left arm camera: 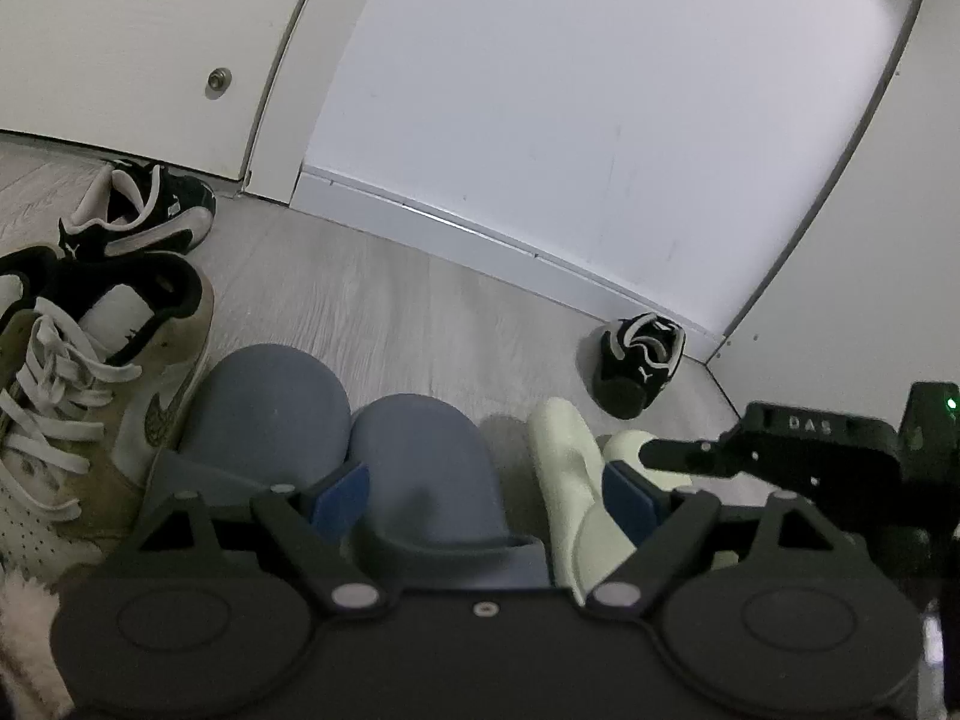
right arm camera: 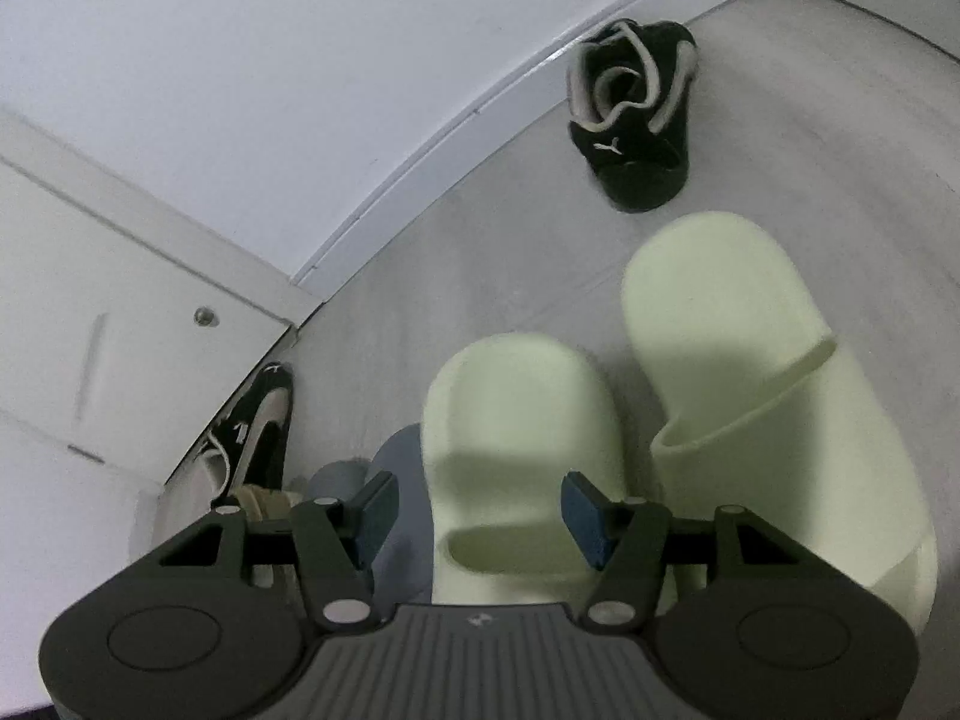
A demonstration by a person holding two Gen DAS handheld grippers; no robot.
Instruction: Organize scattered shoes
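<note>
Grey wood-look floor [left arm camera: 384,300] runs up to a white wall [left arm camera: 570,96] with a low skirting, a white door [left arm camera: 120,30] to the left of it. By the door lies a black sneaker [left arm camera: 144,216] on its side, long axis roughly along the door's foot, and a tan high-top [left arm camera: 78,384] with white laces stands in front of it, heel toward the wall; some pale fluffy stuff [left arm camera: 21,606] shows at the bottom left corner. Its mate, a second black sneaker [right arm camera: 633,126], sits well apart near the wall corner, opening tipped toward the camera, toe toward the slides. The left gripper [left arm camera: 486,498] has its blue pads wide apart, one on each side of a blue slide [left arm camera: 426,468], which lies flat with its toe toward the wall; another blue slide [left arm camera: 270,408] lies just beside it on the left, parallel, touching the high-top. The right gripper [right arm camera: 480,519] hovers over a cream slide [right arm camera: 516,450], its pads spread on either side of the strap, clamped on nothing. The second cream slide [right arm camera: 774,396] lies just beside the first on its right, both pointing toward the wall, the right one set a bit further forward. The blue pair crowds the cream slide's left edge, close to the right gripper's left pad
</note>
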